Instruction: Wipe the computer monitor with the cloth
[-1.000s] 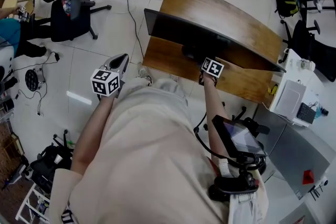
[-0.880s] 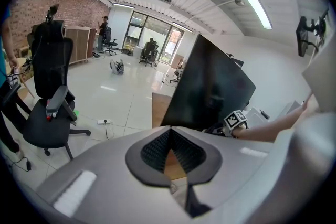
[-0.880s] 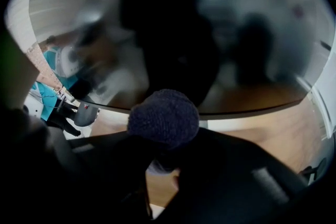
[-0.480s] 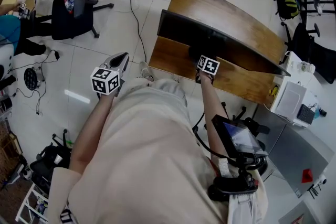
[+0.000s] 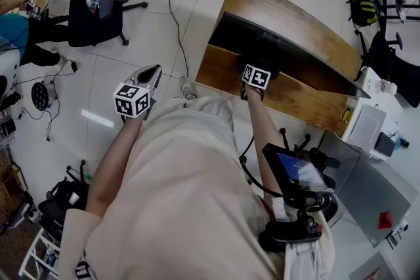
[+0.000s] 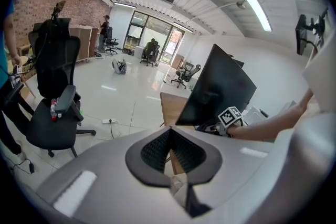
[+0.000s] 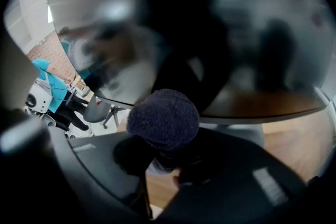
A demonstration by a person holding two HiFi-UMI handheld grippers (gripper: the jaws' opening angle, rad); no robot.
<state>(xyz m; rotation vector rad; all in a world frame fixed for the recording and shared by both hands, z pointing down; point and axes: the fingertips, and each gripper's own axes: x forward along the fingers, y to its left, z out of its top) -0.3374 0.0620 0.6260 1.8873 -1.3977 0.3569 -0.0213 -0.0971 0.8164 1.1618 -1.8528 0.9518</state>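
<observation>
Wiping well depends on the cloth (image 7: pixel 164 119), a dark bunched wad clamped in the jaws of your right gripper (image 7: pixel 163 157) and projecting ahead of them. The monitor (image 7: pixel 220 29) stands just beyond. Use light, even, overlapping passes, since the screen could rock on the worktop (image 5: pixel 289 16). Your left gripper (image 6: pixel 169 150) is well aside, jaws closed, empty.

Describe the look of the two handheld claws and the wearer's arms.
The left claw is a smooth grey shell with black ribbed pads; the right claw looks dark in shadow. Each carries a white cube with black square markers. The person wears a beige top, forearms uncovered.
</observation>
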